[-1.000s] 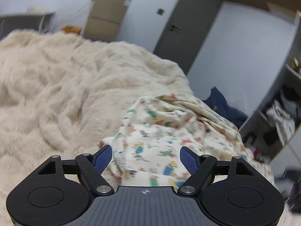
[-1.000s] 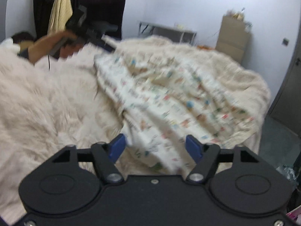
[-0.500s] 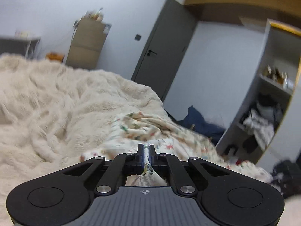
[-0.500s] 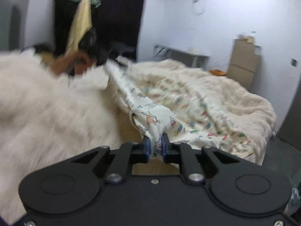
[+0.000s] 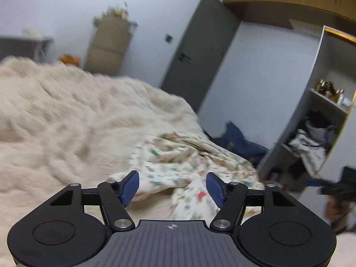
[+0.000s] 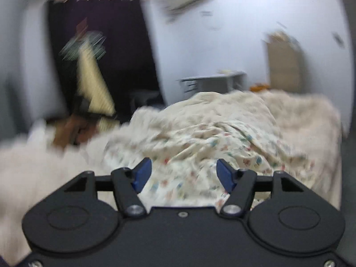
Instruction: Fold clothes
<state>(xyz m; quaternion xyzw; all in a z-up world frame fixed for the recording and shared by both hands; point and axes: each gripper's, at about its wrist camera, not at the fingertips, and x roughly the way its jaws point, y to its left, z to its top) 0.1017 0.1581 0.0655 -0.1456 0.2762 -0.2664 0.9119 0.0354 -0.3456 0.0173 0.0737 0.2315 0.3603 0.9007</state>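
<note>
My left gripper [image 5: 172, 185] has its jaws spread wide, holding nothing; my right gripper [image 6: 184, 173] likewise. Beyond both, the patterned garment [image 5: 184, 155] lies crumpled on the fluffy cream blanket [image 5: 66, 120].

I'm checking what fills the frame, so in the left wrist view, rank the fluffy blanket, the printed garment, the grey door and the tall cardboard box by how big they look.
1. Fluffy blanket, by far the largest.
2. Printed garment and grey door look about alike; the garment is nearer the camera, so I won't rank them.
3. Cardboard box, the smallest.
</note>
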